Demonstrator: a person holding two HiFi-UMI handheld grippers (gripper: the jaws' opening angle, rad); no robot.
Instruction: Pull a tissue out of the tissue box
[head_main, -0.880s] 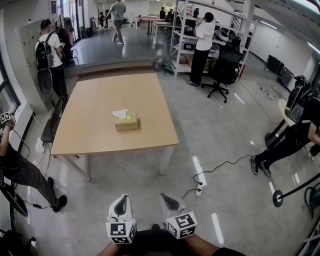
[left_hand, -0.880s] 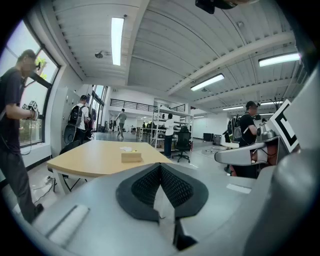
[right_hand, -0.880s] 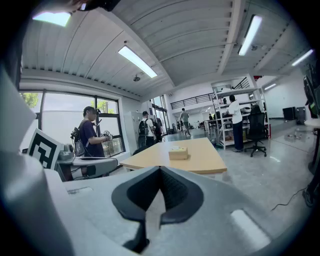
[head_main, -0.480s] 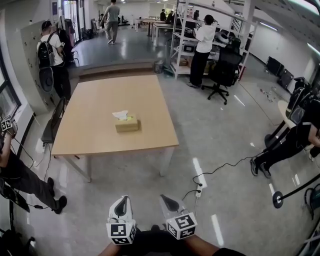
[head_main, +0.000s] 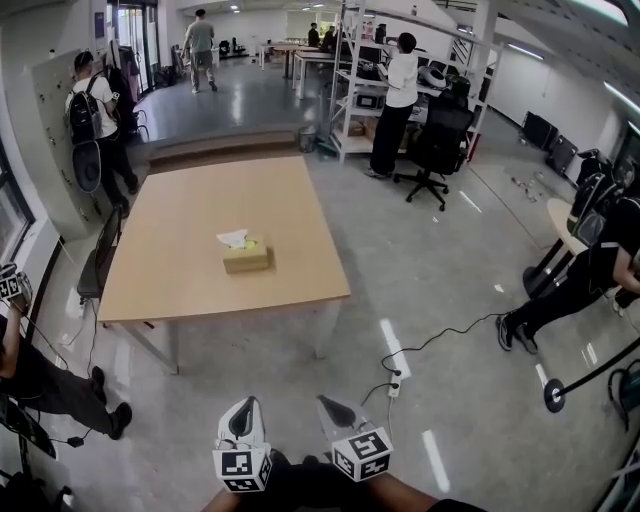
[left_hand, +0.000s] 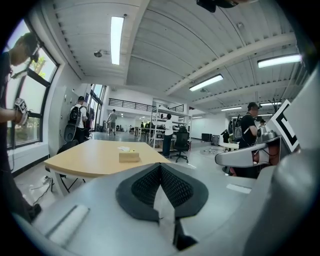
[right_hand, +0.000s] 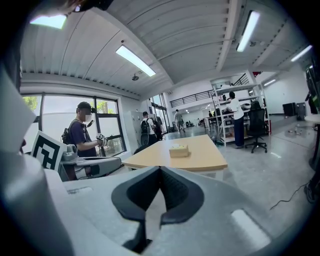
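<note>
A tan tissue box (head_main: 246, 258) sits near the middle of a wooden table (head_main: 190, 290), well ahead of me, with a white tissue (head_main: 236, 239) sticking up from its top. Both grippers are held low and close to my body, far short of the table. In the head view my left gripper (head_main: 241, 413) and right gripper (head_main: 336, 409) stand side by side and point toward the table. Seen from the left gripper (left_hand: 160, 169), the box (left_hand: 129, 156) is small and distant, and the jaws are shut and empty. The right gripper (right_hand: 160, 174) is also shut and empty, with the box (right_hand: 179, 150) ahead.
Grey floor lies between me and the table, with a power strip (head_main: 395, 384) and its cable to the right. A person (head_main: 30, 365) crouches at the left and another (head_main: 590, 280) is at the right. An office chair (head_main: 435, 145) and shelves stand behind the table.
The table and box have slipped slightly down and left in the head view. The person walking at the back has moved further left and away. Both grippers keep their place.
</note>
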